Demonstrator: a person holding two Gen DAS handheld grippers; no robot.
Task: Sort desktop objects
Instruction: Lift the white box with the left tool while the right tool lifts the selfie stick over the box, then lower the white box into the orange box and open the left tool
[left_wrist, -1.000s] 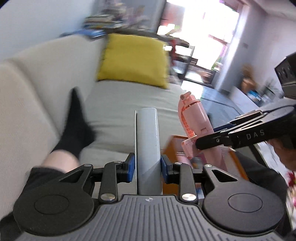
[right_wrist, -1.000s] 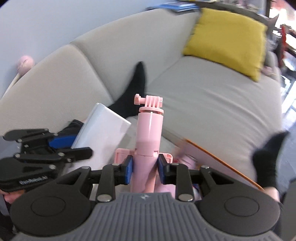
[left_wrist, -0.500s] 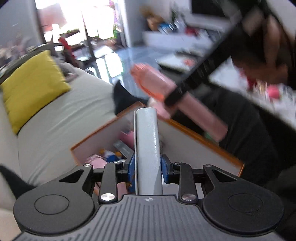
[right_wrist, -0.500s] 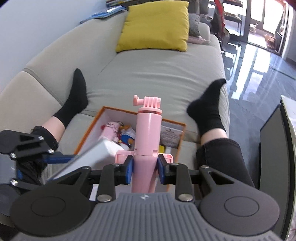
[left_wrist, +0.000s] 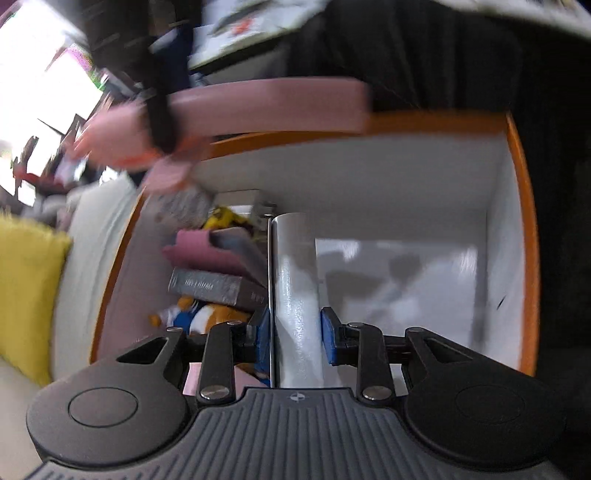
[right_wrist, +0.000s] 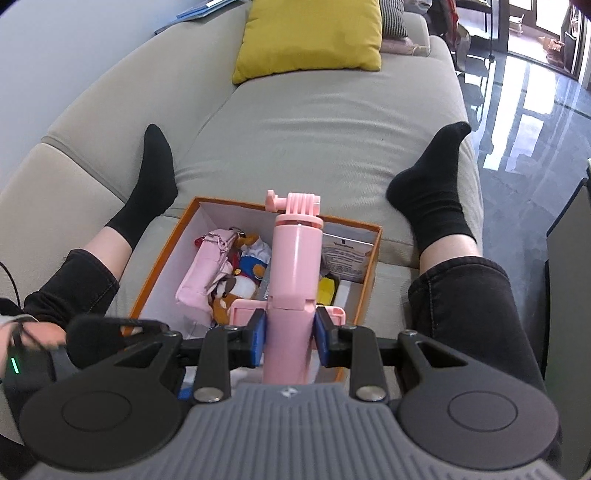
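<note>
Pointing forward, pink selfie stick (right_wrist: 295, 273) above orange box (right_wrist: 369, 266).

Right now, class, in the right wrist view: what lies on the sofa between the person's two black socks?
The right wrist view shows an orange box between the left sock and right sock; beyond it lies bare sofa cushion.

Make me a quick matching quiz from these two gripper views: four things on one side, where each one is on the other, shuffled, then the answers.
Things
1. selfie stick
2. white slab
3. cushion
4. pouch

Places
A. lying in the box
B. in the right gripper
C. on the sofa
D. in the left gripper

Pairs: 1-B, 2-D, 3-C, 4-A
</note>
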